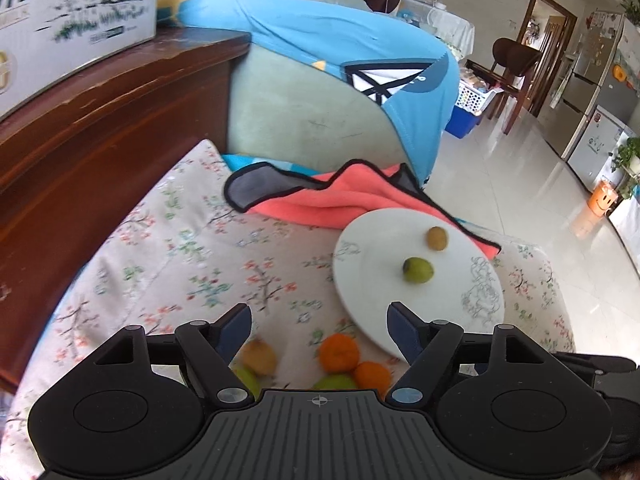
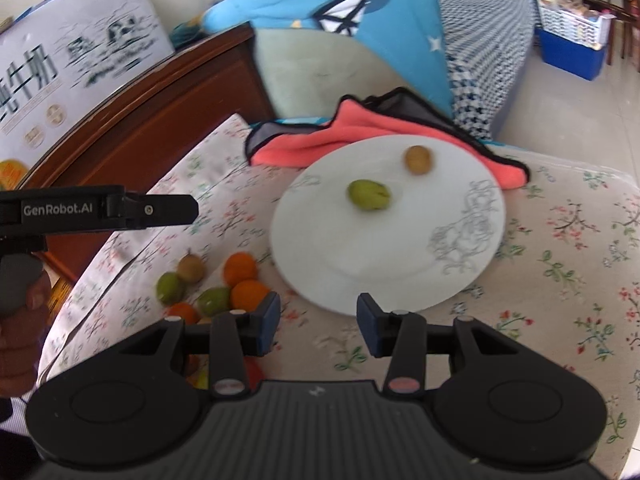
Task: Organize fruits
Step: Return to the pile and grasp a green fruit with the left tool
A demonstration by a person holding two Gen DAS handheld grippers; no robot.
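A white plate (image 1: 368, 276) (image 2: 320, 248) lies on the flowered cushion and carries a green fruit (image 1: 417, 269) (image 2: 368, 195) and a brown fruit (image 1: 437, 238) (image 2: 418, 159). Left of the plate sits a loose heap of fruit: oranges (image 1: 339, 353) (image 2: 239, 268), green ones (image 2: 169, 287) and a brown one (image 1: 260, 357) (image 2: 191, 268). My left gripper (image 1: 319, 330) hangs open above the heap, nothing between its fingers. My right gripper (image 2: 318, 322) is open and empty, just before the plate's near rim. The left gripper's body (image 2: 100, 210) shows at the left of the right wrist view, held by a hand (image 2: 24, 320).
A coral cloth with black trim (image 1: 320, 196) (image 2: 360, 132) lies behind the plate. A blue garment (image 1: 320, 40) drapes a green cushion. A dark wooden frame (image 1: 100, 120) with a printed carton (image 1: 72, 12) runs along the left. Tiled floor (image 1: 520, 184) lies to the right.
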